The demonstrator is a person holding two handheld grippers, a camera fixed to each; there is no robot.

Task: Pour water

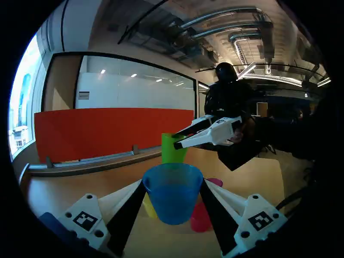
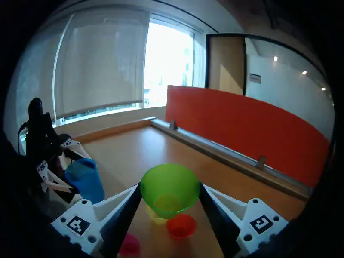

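Left gripper (image 1: 172, 184) clamped on blue cup (image 1: 173, 205) at mid-wall, upright, raised off desk (image 2: 129, 155). Right gripper (image 2: 170, 187) clamped on green cup (image 2: 168, 177), likewise raised.

Judged thin plastic: light, smooth, likely to flex if squeezed. Best held below rim, moderate pressure. Water level not discernible.

Beneath: yellow cup (image 2: 155, 216), red cup (image 2: 181, 225), pink cup (image 2: 129, 246) on smooth wooden desk.

Far: orange partition (image 2: 258, 124), bright window (image 2: 167, 69).

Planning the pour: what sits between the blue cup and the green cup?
In the left gripper view, a yellow cup, red cup and pink cup stand on the table, below the gap between blue cup and green cup.
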